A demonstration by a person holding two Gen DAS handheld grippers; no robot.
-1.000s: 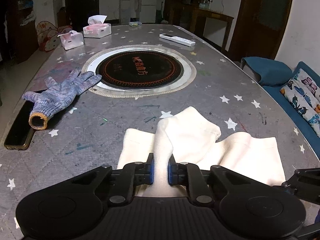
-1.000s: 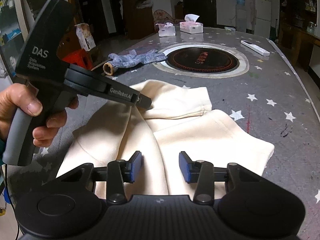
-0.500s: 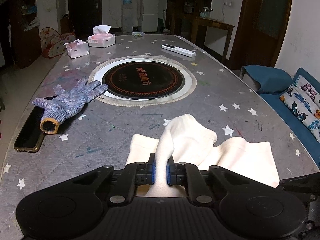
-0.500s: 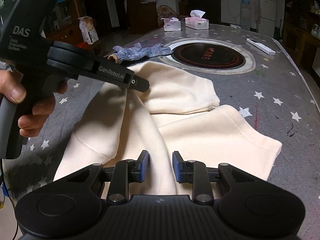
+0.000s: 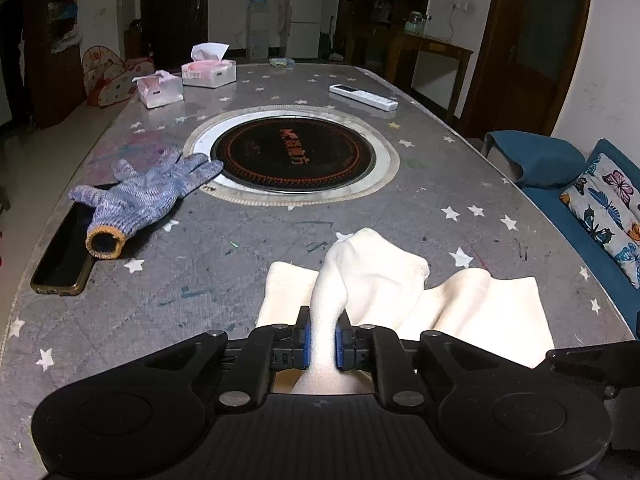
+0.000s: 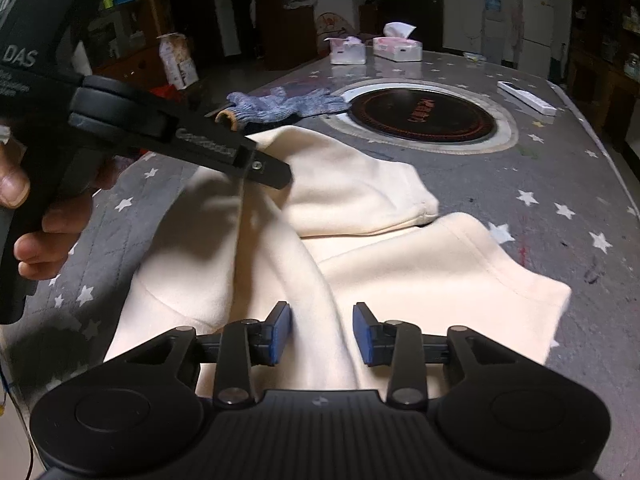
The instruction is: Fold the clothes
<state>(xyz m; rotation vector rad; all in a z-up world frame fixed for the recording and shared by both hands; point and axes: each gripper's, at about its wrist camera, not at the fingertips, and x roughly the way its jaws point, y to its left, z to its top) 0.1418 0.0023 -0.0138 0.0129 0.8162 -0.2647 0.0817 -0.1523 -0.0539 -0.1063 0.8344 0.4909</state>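
We are in the middle of a fold; our left gripper [image 5: 322,338] pinches a ridge of the cream garment [image 6: 420,264] lying on the starred table [image 5: 440,200]; our right gripper [image 6: 320,332] is opening, fabric loose between its pads; next it probably needs a firm hold.

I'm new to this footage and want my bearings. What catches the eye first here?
The cream garment lying rumpled at the near end of the star-patterned table, a raised fold pinched in the left gripper. The right gripper straddles another fold, its jaws opening. Beyond sit a round black cooktop and a blue knit glove.
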